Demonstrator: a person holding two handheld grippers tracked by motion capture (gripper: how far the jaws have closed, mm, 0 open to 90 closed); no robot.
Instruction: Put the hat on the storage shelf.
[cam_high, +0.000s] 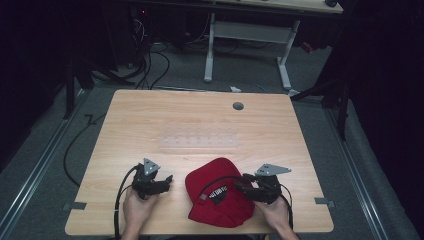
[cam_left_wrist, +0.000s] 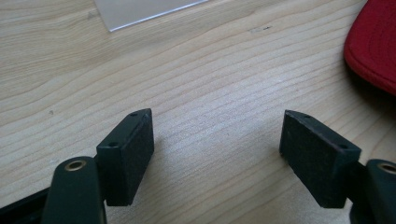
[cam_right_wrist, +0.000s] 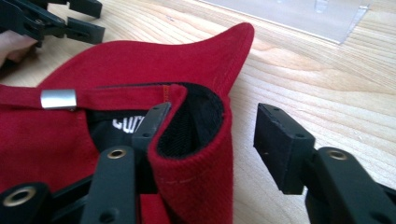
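A red cap (cam_high: 215, 175) lies upside down near the table's front edge, with its black lining and a silver strap buckle (cam_right_wrist: 58, 99) showing. My right gripper (cam_high: 242, 182) sits at the cap's right side. In the right gripper view the right gripper (cam_right_wrist: 215, 130) straddles the rim of the cap (cam_right_wrist: 140, 60): one jaw is inside against the lining, the other stands outside with a gap to the fabric. My left gripper (cam_high: 167, 181) rests left of the cap, open over bare wood, as the left gripper view confirms (cam_left_wrist: 217, 140). The cap's edge (cam_left_wrist: 373, 42) lies to its right.
A clear plastic plate (cam_high: 197, 140) lies flat at the middle of the wooden table (cam_high: 150, 115). A round cable hole (cam_high: 238, 106) is at the far edge. Beyond stand another desk and floor cables.
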